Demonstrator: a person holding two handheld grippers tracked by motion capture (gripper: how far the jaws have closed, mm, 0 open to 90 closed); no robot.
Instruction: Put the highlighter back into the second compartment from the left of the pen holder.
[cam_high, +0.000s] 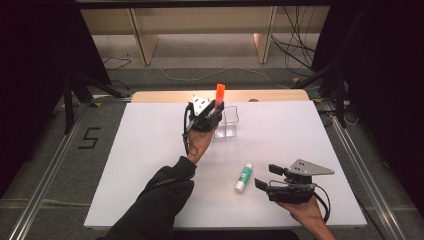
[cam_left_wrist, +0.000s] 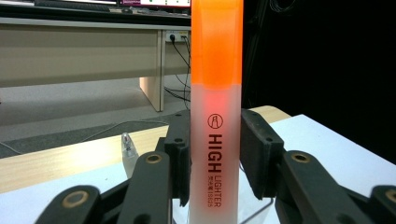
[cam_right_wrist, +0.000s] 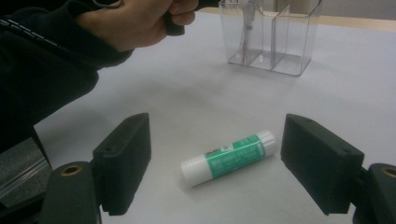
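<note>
obstacles: clear organizer, glue stick | free: white table left half bare

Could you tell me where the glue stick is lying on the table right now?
In the high view the glue stick lies flat on the white table, near its front edge, right of centre, just left of the open right gripper and nearer the person than the clear organizer.

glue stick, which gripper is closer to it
Right. The right gripper sits just beside the glue stick, fingers open toward it; the left gripper is far back by the clear organizer, holding the highlighter.
</note>
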